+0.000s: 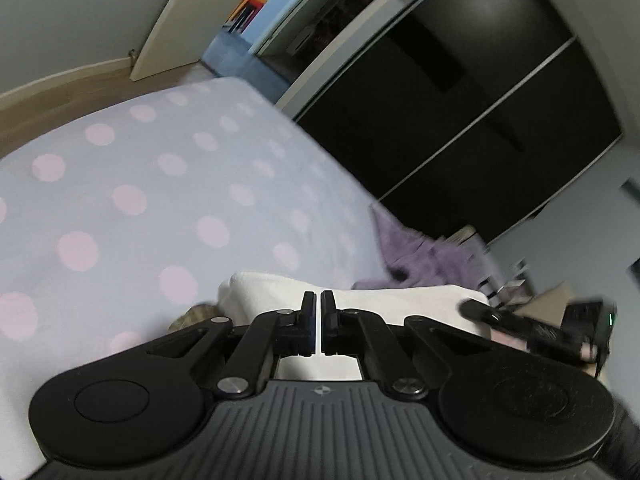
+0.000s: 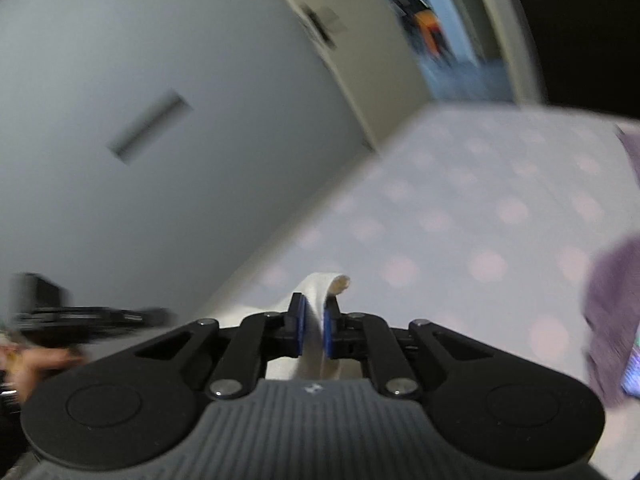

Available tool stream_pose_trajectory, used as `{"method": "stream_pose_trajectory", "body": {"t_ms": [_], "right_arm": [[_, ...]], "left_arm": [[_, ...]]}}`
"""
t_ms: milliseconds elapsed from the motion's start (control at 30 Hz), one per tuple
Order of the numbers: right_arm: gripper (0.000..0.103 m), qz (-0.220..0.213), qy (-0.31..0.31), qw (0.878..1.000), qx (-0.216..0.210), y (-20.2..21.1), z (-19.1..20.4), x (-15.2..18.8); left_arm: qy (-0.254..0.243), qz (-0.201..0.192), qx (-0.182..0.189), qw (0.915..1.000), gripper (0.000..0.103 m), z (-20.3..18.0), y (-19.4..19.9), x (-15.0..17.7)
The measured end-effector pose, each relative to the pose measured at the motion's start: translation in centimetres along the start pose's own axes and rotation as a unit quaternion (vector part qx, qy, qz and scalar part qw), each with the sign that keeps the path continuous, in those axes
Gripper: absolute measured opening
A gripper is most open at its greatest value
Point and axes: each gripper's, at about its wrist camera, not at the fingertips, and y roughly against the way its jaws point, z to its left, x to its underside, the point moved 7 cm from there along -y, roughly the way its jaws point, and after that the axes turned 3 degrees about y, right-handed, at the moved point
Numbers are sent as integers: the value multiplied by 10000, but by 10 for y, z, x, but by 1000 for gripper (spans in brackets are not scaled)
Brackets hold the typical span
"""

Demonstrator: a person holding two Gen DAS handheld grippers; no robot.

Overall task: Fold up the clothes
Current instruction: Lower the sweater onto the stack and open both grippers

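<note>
A white garment [image 1: 264,294] hangs stretched between both grippers above the bed. My left gripper [image 1: 319,299] is shut on its edge, with white cloth showing behind and beneath the fingers. My right gripper [image 2: 314,304] is shut on a bunched fold of the same white garment [image 2: 320,284], which pokes up between the blue pads. The right gripper also shows in the left wrist view [image 1: 472,307] at the garment's far end, blurred. The left gripper shows blurred at the left edge of the right wrist view [image 2: 164,314].
The bed has a lilac sheet with pink dots [image 1: 160,184]. A purple fluffy garment [image 1: 424,256] lies at the bed's right side, also in the right wrist view [image 2: 612,312]. A dark sliding wardrobe [image 1: 460,100], a grey wall and an open door [image 2: 360,60] stand around.
</note>
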Motion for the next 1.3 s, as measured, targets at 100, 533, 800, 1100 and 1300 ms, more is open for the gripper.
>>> {"method": "stream_pose_trajectory", "body": {"t_ms": [100,533,800,1100,1300], "right_arm": [[22,319,-357,9984,286,-7,-15,11],[45,283,409,9973,-541,68,40,60],[11,812,203,9918,-961,62,42,96],[12,1628,-239,9837,-723,51,25,171],[12,1504,21,9862,-689,54,19,168]], "left_arm": [[-247,-121,-331,9991,21,-3,10,13],[-345,-199,336,9986,53,5,28,55],[29,278,54,9996,20,24,27,68],[239,684,-309,9969,20,24,44,108],[-467,-745,-86,9961,23,-41,74,51]]}}
